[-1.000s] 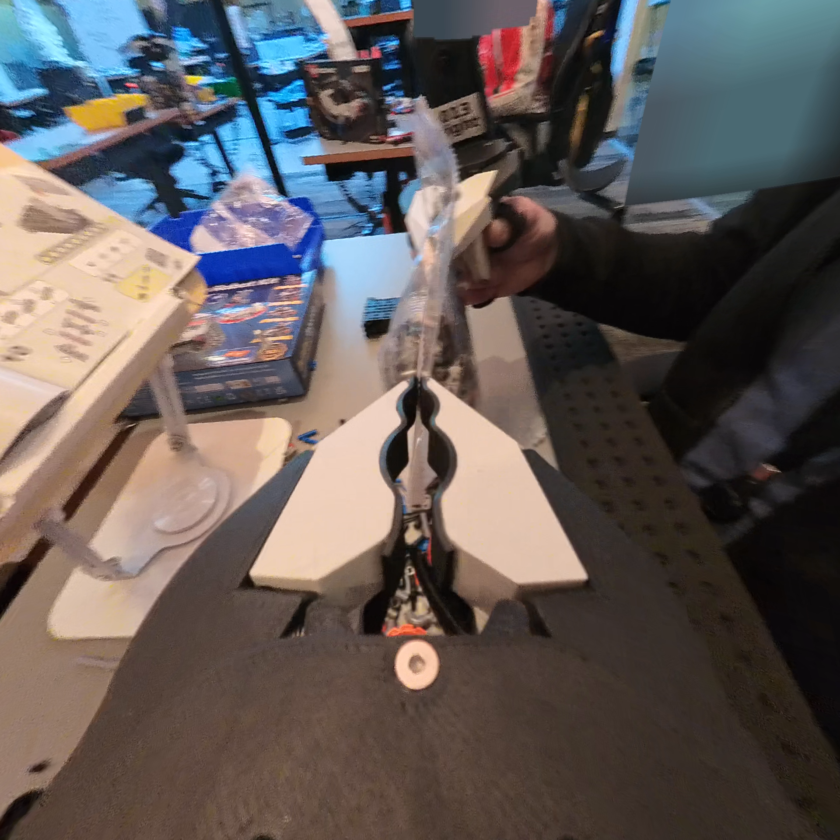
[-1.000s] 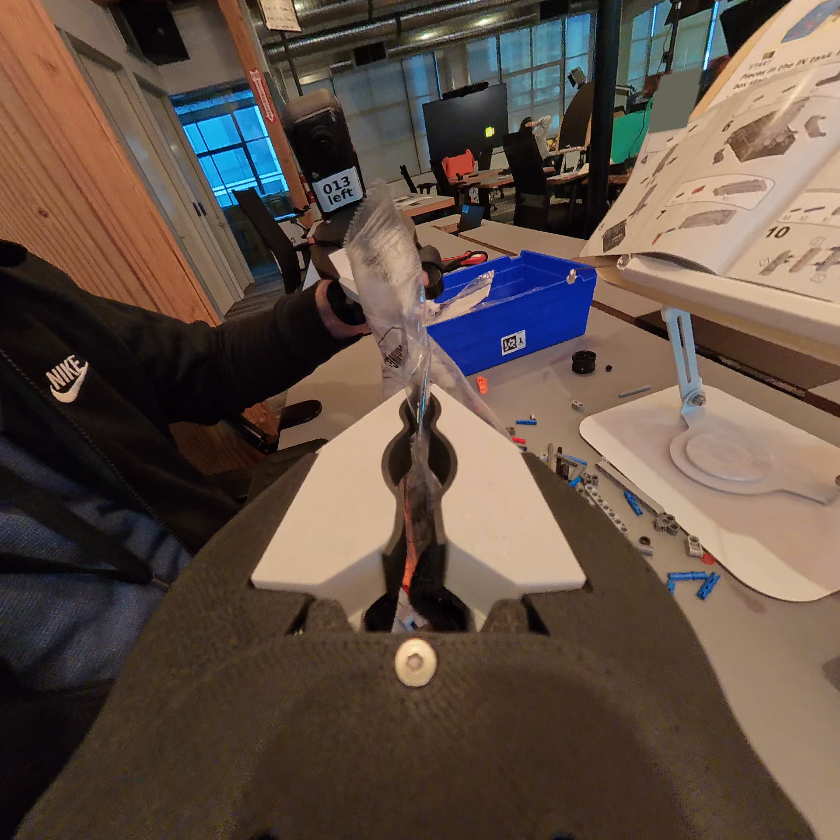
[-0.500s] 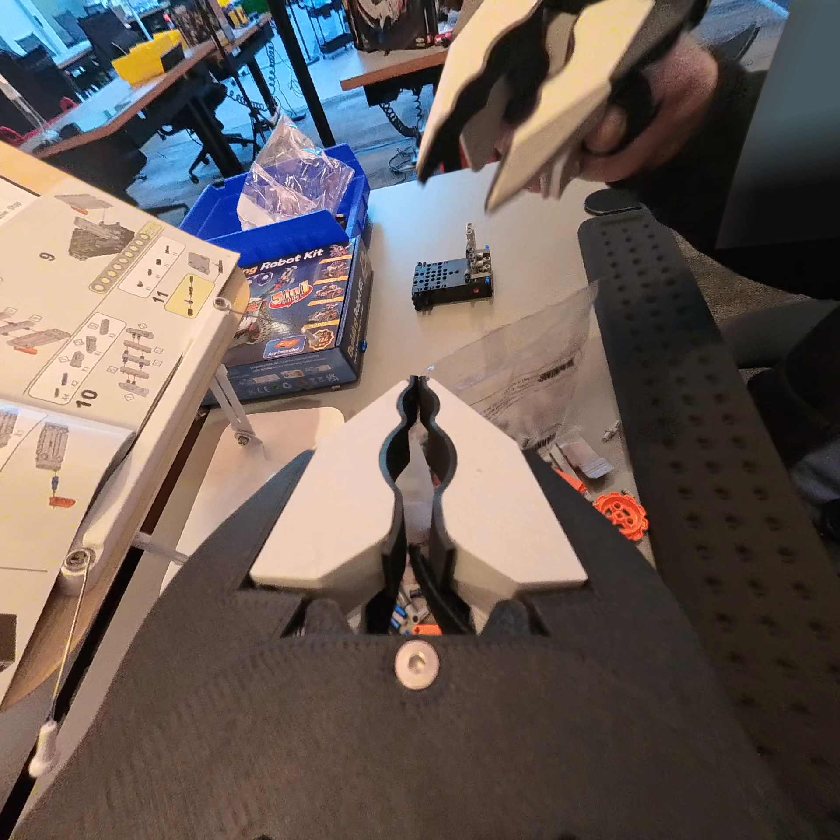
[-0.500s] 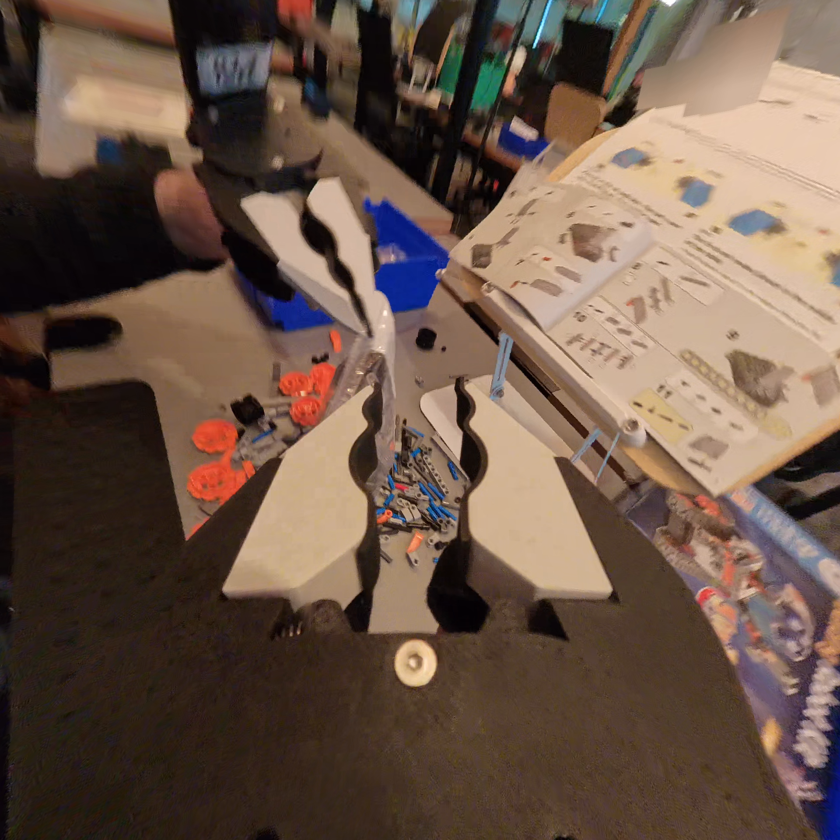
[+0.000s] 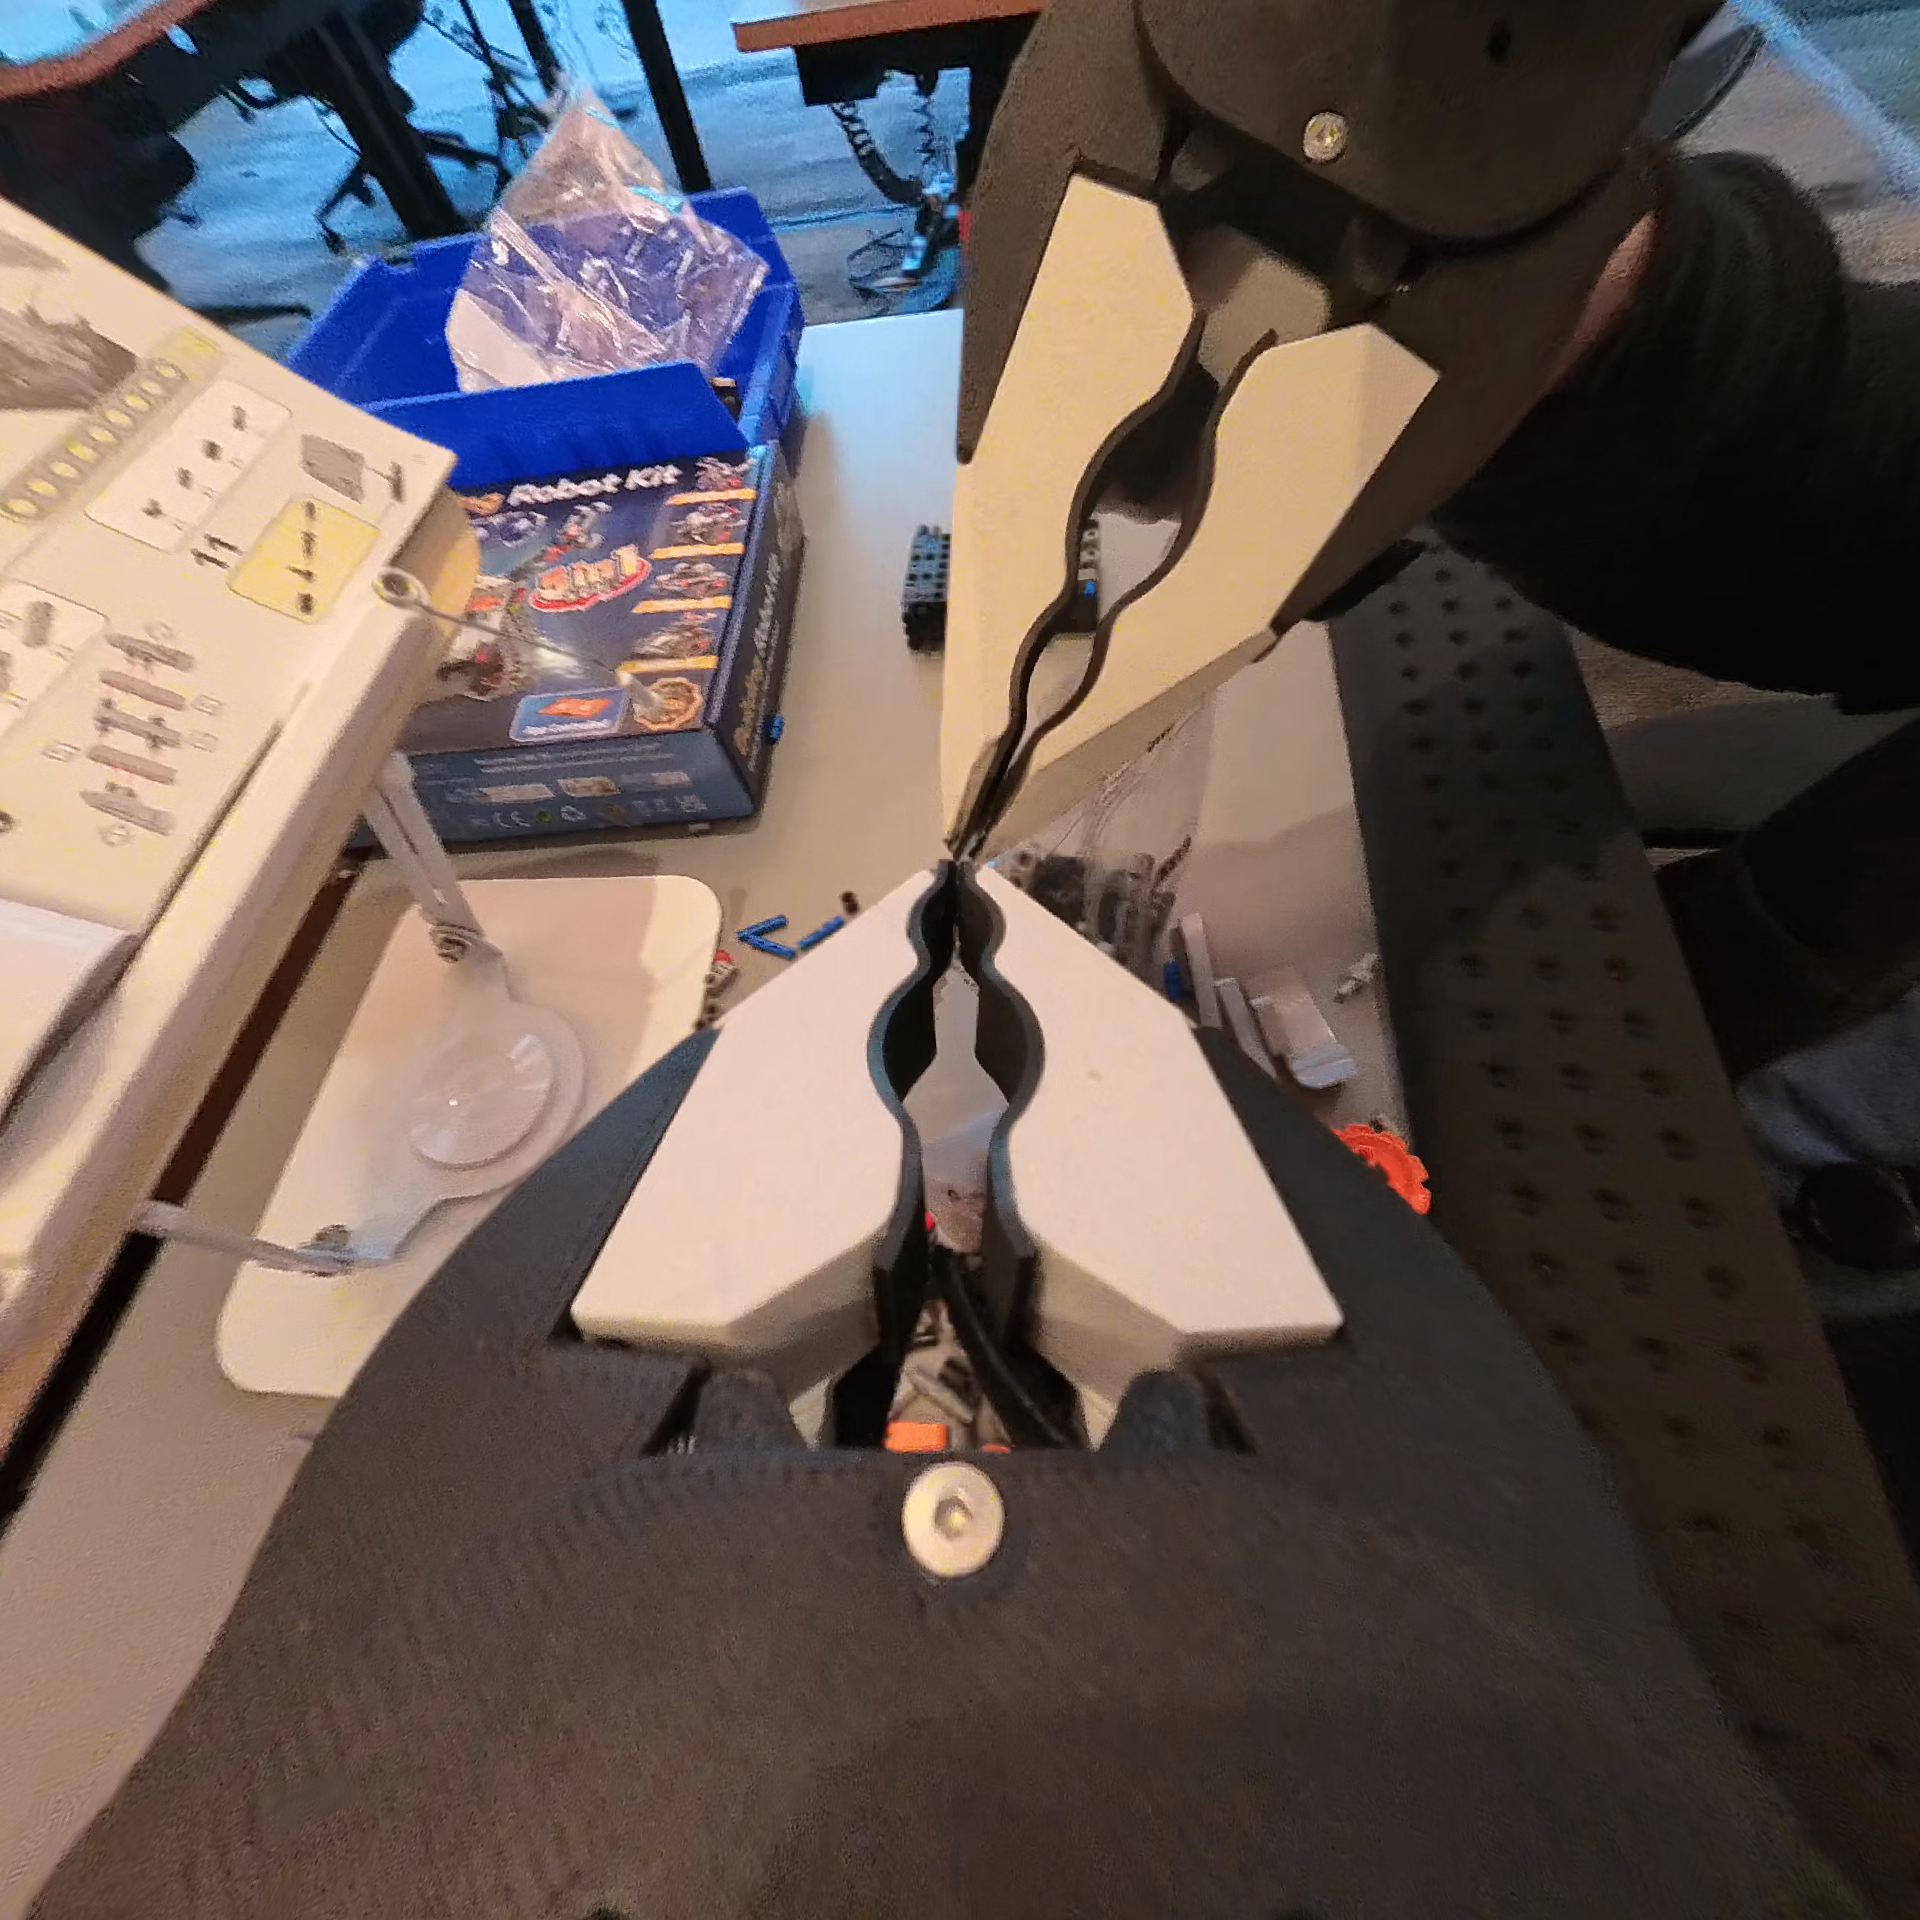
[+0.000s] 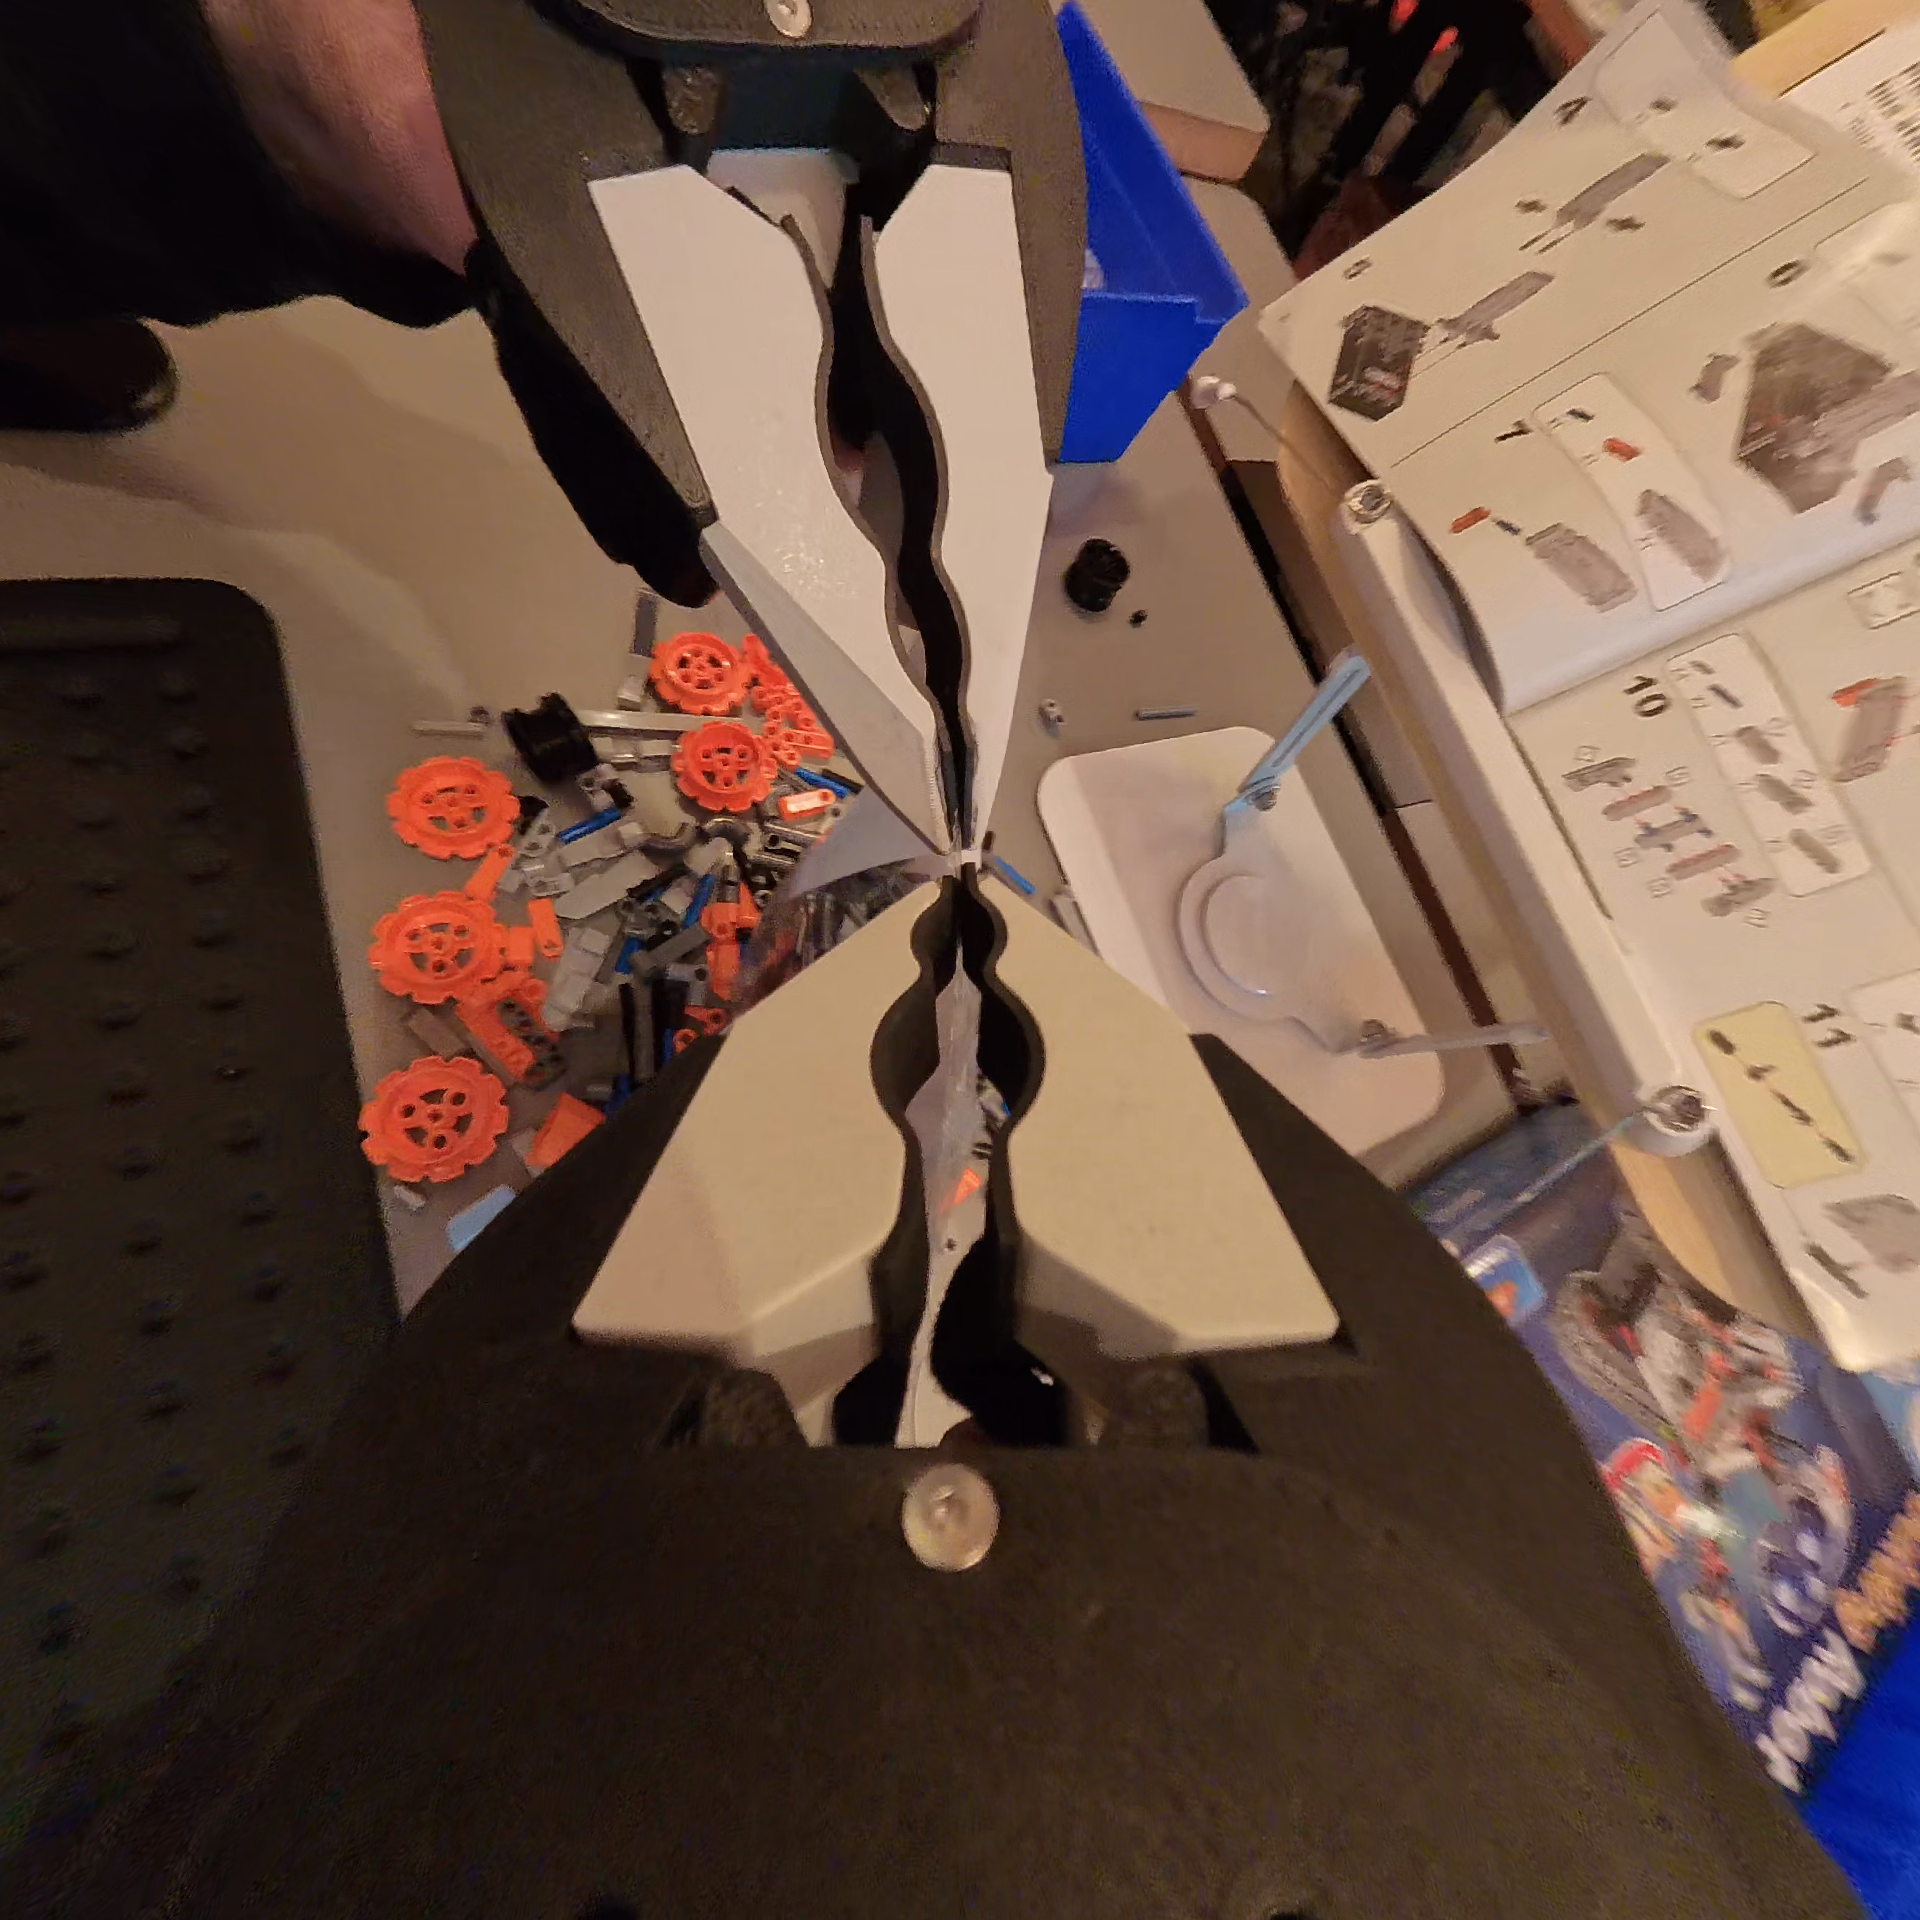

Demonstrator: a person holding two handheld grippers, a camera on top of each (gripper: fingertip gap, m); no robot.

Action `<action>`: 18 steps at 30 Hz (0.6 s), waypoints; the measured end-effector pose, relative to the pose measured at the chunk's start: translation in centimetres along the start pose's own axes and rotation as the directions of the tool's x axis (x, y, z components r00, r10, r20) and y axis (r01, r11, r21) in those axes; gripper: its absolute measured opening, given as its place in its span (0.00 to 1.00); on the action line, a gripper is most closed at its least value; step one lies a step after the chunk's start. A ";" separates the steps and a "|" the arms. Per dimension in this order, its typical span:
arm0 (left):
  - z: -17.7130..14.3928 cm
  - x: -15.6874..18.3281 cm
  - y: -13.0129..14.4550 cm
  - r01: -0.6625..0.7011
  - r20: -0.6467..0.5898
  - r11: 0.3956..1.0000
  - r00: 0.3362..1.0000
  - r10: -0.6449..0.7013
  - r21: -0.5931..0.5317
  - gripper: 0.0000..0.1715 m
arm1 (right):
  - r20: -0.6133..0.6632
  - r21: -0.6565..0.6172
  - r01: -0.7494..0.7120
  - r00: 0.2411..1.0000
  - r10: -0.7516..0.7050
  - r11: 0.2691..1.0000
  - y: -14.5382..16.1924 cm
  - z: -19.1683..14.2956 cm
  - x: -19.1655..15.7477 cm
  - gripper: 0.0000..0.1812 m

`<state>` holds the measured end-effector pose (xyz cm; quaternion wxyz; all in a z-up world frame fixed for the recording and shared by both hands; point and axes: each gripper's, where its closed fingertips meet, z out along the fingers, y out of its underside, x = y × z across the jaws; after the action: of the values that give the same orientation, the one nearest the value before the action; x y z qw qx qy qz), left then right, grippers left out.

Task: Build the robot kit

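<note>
- Left gripper (image 5: 954, 871) pressed together on clear plastic bag (image 5: 1127, 831), tip to tip with right gripper (image 6: 961, 883), likewise pinching bag's edge.
- Beneath: orange gears (image 6: 449, 805) and loose parts crowding table (image 6: 343, 499).
- Beyond: stand base (image 5: 499, 997), kit box (image 5: 623, 644), blue bin (image 5: 582, 416).

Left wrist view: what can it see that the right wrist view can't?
Only the left wrist view shows the crinkled clear bags inside the blue bin and a small black block on the table. Only the right wrist view shows the pile of orange gears and small parts. Both show the left gripper and right gripper tip to tip, pinching a clear plastic bag, plus the instruction booklet on its white stand.
</note>
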<state>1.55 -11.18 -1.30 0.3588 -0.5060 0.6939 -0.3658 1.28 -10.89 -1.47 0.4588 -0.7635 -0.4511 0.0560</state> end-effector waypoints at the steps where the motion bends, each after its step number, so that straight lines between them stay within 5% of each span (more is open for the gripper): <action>1: 0.0 0.0 0.1 0.027 -0.023 1.000 0.999 -0.027 0.014 0.00 | 0.039 0.006 -0.025 0.999 0.024 1.000 0.0 0.1 -0.1 0.00; 5: -0.1 -0.2 0.1 0.062 -0.061 0.994 0.997 -0.056 0.091 0.00 | 0.181 0.037 -0.119 0.977 0.110 0.992 -0.1 0.4 -0.3 0.00; 18: 0.3 -0.9 0.7 0.142 -0.086 0.979 0.988 -0.131 0.147 0.00 | 0.200 -0.012 -0.117 0.973 0.117 0.993 0.4 1.2 0.1 0.00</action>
<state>1.68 -10.19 -1.93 0.3438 -0.5094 0.6406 -0.4604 1.05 -10.14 -2.43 0.4066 -0.7793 -0.4492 0.1596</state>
